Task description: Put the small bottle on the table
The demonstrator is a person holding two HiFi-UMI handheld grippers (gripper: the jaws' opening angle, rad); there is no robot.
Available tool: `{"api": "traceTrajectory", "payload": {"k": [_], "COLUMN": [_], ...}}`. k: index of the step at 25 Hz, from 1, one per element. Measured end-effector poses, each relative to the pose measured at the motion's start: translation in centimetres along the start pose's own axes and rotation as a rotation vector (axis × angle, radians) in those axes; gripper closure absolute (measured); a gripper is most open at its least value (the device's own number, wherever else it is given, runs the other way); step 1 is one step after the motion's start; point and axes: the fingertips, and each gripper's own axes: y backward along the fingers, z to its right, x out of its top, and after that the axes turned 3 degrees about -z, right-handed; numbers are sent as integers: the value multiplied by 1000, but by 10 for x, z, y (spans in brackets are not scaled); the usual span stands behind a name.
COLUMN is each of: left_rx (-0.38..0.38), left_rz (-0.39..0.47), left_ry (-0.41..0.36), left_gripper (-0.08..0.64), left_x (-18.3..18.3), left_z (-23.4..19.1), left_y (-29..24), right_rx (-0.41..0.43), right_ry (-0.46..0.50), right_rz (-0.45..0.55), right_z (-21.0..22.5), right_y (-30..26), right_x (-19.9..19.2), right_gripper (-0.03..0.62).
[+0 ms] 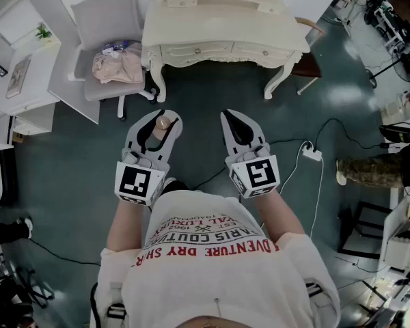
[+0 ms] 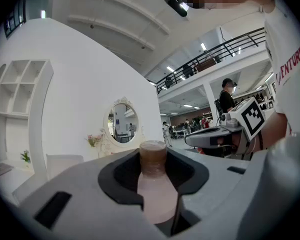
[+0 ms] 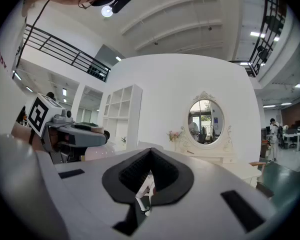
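Note:
A small pink bottle (image 1: pixel 161 128) with a brown cap stands upright between the jaws of my left gripper (image 1: pixel 160 117), which is shut on its body. In the left gripper view the bottle (image 2: pixel 155 189) fills the gap of that gripper (image 2: pixel 154 156), its cap rising above the pads. My right gripper (image 1: pixel 234 119) hovers beside it, shut with nothing held; its pads meet in the right gripper view (image 3: pixel 150 159). The cream dressing table (image 1: pixel 219 43) stands ahead of both grippers, across a strip of dark floor. Its oval mirror (image 3: pixel 204 121) rises at its back.
A grey chair (image 1: pixel 109 19) piled with clothes stands left of the table. A white shelf unit (image 1: pixel 27 74) is at the far left. A power strip (image 1: pixel 311 153) and its cables lie on the floor at the right. Other people stand in the background hall.

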Motion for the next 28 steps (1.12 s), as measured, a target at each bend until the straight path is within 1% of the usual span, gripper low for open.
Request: {"api": "traceTrajectory", "payload": {"k": [9, 13, 19, 23, 28], "left_rx": [1, 2, 5, 3, -15], "left_rz": [-7, -10, -29, -28, -30], "left_ry": [18, 27, 40, 44, 48], "left_gripper": [419, 419, 419, 419, 419], "left_x": [-5, -8, -17, -20, -25], "left_z": [8, 9, 4, -12, -48], "left_y": [-4, -9, -27, -50, -98], "right_rx": [1, -14, -15, -21, -37], "right_ry": [-2, -11, -36, -37, -37], "right_rz": [-2, 10, -13, -11, -14], "right_z": [3, 10, 27, 43, 71], "right_y": [5, 9, 0, -21, -72], "right_x": [-4, -6, -17, -18, -17], "right_gripper": [594, 594, 594, 594, 594]}}
